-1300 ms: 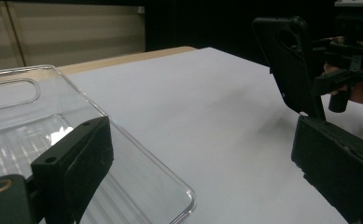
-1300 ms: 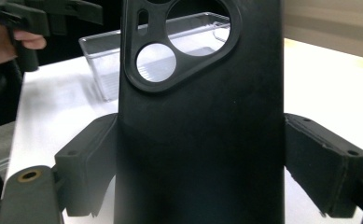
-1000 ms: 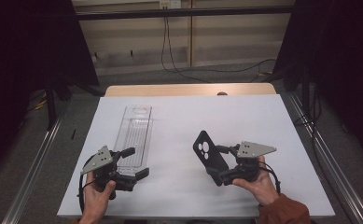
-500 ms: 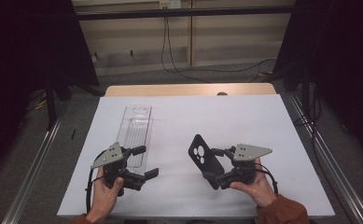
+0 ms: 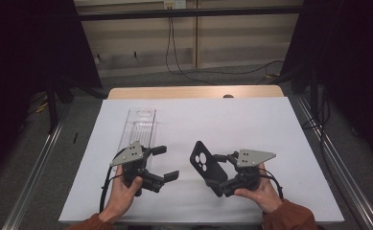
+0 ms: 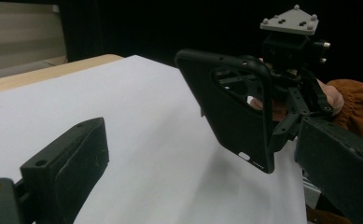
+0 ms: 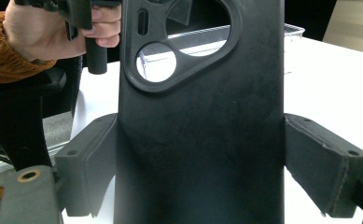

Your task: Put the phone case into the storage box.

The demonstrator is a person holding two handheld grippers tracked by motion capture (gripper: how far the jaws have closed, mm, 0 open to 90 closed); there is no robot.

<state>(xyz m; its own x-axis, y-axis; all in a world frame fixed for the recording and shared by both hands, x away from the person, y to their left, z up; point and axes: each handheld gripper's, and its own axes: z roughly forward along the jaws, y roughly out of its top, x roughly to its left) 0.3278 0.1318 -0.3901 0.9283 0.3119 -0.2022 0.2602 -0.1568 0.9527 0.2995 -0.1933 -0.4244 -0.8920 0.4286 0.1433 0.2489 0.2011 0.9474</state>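
Near the front edge, the black phone case is clamped across its width by the right gripper and held above the white table. The left gripper is seen wide open, empty. Farther left lies a clear tray; open room is left beyond.

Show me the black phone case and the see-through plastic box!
black phone case (image 5: 204,162), high view, on its back beside the camera cutout.
see-through plastic box (image 5: 143,123), high view, on its clear top face.
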